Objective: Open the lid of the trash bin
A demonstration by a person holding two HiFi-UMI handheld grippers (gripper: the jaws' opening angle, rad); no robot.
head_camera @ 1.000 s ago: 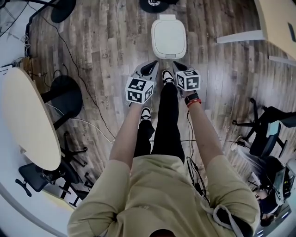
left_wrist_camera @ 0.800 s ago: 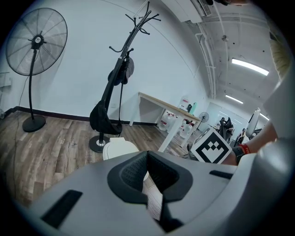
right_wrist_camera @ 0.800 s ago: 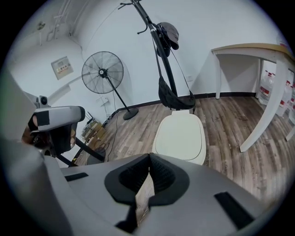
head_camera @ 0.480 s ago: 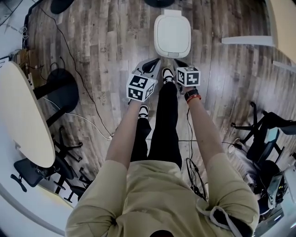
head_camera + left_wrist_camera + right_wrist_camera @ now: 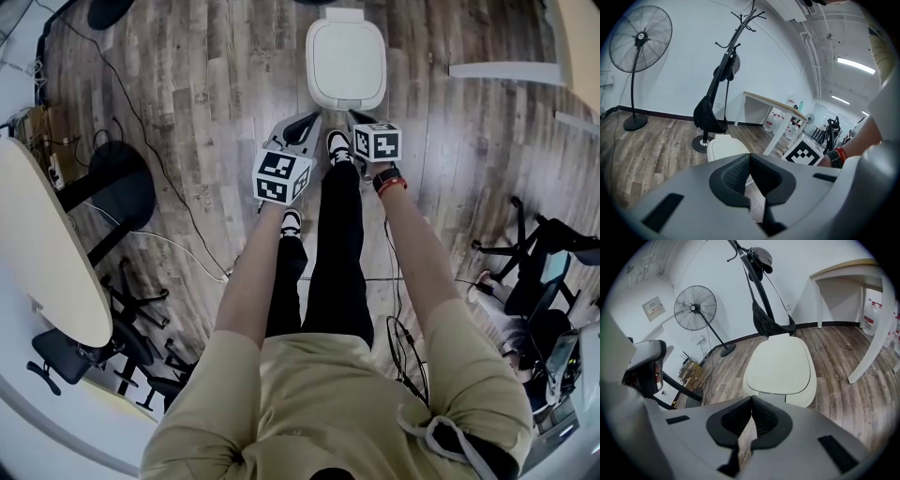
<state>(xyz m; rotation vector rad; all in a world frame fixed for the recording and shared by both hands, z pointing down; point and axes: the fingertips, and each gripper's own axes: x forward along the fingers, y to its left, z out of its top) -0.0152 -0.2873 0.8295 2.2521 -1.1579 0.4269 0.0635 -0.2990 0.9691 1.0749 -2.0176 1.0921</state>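
Note:
A white trash bin (image 5: 345, 64) stands on the wood floor ahead of the person, its flat lid (image 5: 779, 366) down. In the left gripper view the bin (image 5: 726, 148) shows partly behind the jaws. My left gripper (image 5: 302, 128) hovers short of the bin's near left corner, jaws closed together with nothing between them. To its right, my right gripper (image 5: 359, 120) is just before the bin's near edge, shut and empty as well. In the right gripper view the right gripper (image 5: 751, 409) points at the lid's front lip.
A coat stand (image 5: 723, 79) with a black bag hangs behind the bin, and a pedestal fan (image 5: 638, 47) stands to its left. A white table (image 5: 776, 110) is on the right. An oval table (image 5: 47, 253), office chairs (image 5: 539, 272) and floor cables (image 5: 178, 202) flank the person.
The bin has drawn nearer to the grippers as the person stepped forward. Both grippers stay shut and side by side, now just short of the bin's near edge.

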